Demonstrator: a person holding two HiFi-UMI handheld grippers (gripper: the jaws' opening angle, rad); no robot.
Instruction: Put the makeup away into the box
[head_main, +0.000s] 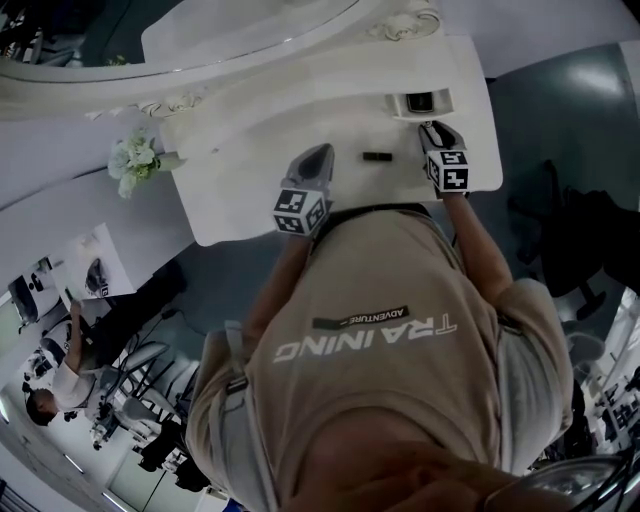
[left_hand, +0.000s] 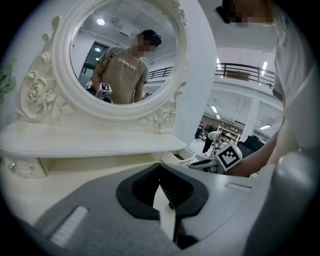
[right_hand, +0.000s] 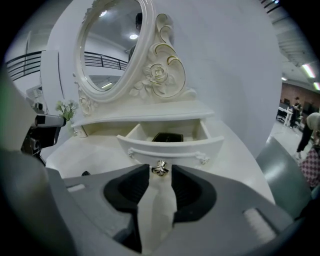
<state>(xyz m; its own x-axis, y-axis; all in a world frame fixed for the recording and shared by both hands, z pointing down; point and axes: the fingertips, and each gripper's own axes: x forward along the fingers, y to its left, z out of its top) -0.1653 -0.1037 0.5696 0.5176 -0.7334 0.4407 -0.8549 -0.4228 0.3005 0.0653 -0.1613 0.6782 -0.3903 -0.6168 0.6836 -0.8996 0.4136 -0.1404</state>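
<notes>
The white vanity table (head_main: 250, 150) has a small drawer (right_hand: 170, 148) pulled out at its right end, drawer (head_main: 420, 102) in the head view. A flat black makeup case (right_hand: 167, 137) lies inside it. Another small black makeup piece (head_main: 376, 157) lies on the tabletop between the grippers. My right gripper (right_hand: 159, 176) is open, its tips on either side of the drawer's metal knob (right_hand: 160, 169) without pressing on it. My left gripper (left_hand: 166, 192) hovers over the tabletop left of the drawer, slightly open and holding nothing.
An oval mirror (left_hand: 120, 50) in an ornate white frame stands at the back above a narrow shelf (left_hand: 90, 142). White flowers (head_main: 135, 158) sit at the table's left end. The table's front edge runs just before my body.
</notes>
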